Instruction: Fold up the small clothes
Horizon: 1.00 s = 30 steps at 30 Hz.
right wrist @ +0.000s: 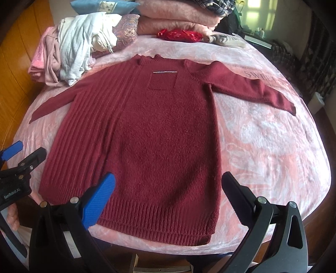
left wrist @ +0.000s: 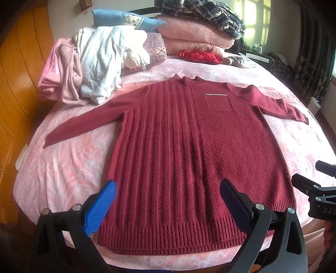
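Observation:
A dark red knitted sweater lies flat and face up on the pink bedspread, both sleeves spread out to the sides, hem toward me; it also shows in the right wrist view. It has a chest pocket. My left gripper is open and empty, hovering over the hem's left half. My right gripper is open and empty, hovering over the hem's right half. The right gripper also shows at the right edge of the left wrist view, the left gripper at the left edge of the right wrist view.
A heap of pale and pink clothes lies at the back left. Pillows, folded pink blankets and a plaid garment are stacked at the head. A red shiny packet lies behind the collar. A wooden wall stands left.

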Each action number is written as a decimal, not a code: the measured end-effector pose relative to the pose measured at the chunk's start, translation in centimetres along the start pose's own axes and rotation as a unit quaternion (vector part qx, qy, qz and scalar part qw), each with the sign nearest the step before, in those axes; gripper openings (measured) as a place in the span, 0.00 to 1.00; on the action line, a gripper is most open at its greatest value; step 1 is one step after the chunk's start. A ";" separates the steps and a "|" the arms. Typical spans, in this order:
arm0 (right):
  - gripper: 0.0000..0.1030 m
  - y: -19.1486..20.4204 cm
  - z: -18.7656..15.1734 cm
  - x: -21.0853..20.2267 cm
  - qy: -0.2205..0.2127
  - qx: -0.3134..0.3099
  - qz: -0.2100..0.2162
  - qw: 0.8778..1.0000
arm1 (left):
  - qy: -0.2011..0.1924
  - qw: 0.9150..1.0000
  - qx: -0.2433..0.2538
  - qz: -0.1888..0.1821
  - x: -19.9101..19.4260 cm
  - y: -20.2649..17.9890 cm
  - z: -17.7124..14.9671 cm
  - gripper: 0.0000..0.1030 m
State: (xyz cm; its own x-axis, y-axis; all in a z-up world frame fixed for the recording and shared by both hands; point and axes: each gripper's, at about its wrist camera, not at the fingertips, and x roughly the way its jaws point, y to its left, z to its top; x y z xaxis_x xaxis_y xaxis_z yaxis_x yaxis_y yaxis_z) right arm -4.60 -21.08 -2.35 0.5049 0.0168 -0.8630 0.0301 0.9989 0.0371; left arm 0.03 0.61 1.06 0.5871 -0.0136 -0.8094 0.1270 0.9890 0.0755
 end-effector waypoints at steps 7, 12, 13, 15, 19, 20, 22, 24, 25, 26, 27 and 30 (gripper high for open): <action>0.97 -0.9 0.0 -0.2 -0.015 0.023 0.012 1.000 | 0.003 1.000 -0.001 0.001 0.0 0.0 -0.1 0.96; 0.97 -0.7 0.1 -0.3 -0.023 0.011 0.007 1.000 | 0.001 1.000 -0.001 0.001 0.0 0.0 -0.2 0.96; 0.97 -0.7 0.1 -0.3 -0.024 0.008 0.009 1.000 | 0.001 1.000 -0.001 0.001 0.0 0.0 -0.2 0.96; 0.97 -0.7 0.1 -0.4 -0.030 0.007 0.007 0.999 | 0.001 1.000 -0.001 0.002 0.0 0.0 -0.1 0.96; 0.97 -0.8 0.2 -0.7 -0.042 0.001 0.002 0.999 | 0.001 1.000 -0.001 0.003 0.2 0.4 -0.2 0.96; 0.97 -0.8 0.2 -0.8 -0.044 0.001 0.001 0.999 | 0.001 1.000 -0.001 0.004 0.2 0.4 -0.2 0.96; 0.97 -0.8 0.2 -0.8 -0.044 0.002 0.002 0.999 | 0.001 1.000 0.000 0.006 0.3 0.5 -0.2 0.96; 0.97 -0.9 0.3 -0.7 -0.044 0.000 0.001 0.999 | 0.001 1.000 0.001 0.006 0.3 0.5 -0.1 0.96; 0.97 -0.9 0.2 -0.7 -0.044 -0.003 0.000 0.999 | 0.001 1.000 0.001 0.007 0.3 0.5 -0.1 0.96; 0.97 -0.8 0.2 -0.7 -0.044 -0.006 0.000 0.999 | 0.001 1.000 0.000 0.006 0.3 0.5 -0.1 0.96; 0.97 -0.8 0.2 -0.7 -0.045 -0.008 0.005 0.999 | 0.001 1.000 0.001 0.006 0.3 0.5 -0.1 0.96; 0.97 -0.7 0.1 -0.7 -0.051 -0.015 0.011 0.999 | 0.002 1.000 0.000 0.006 0.3 0.5 -0.1 0.96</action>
State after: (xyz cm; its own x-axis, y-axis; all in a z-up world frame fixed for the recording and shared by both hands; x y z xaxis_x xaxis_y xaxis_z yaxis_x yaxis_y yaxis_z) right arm -4.93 -21.80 -1.70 0.5900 0.0348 -0.8067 -0.0065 0.9992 0.0384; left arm 0.19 1.11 0.80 0.5860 -0.0016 -0.8103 0.1198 0.9892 0.0846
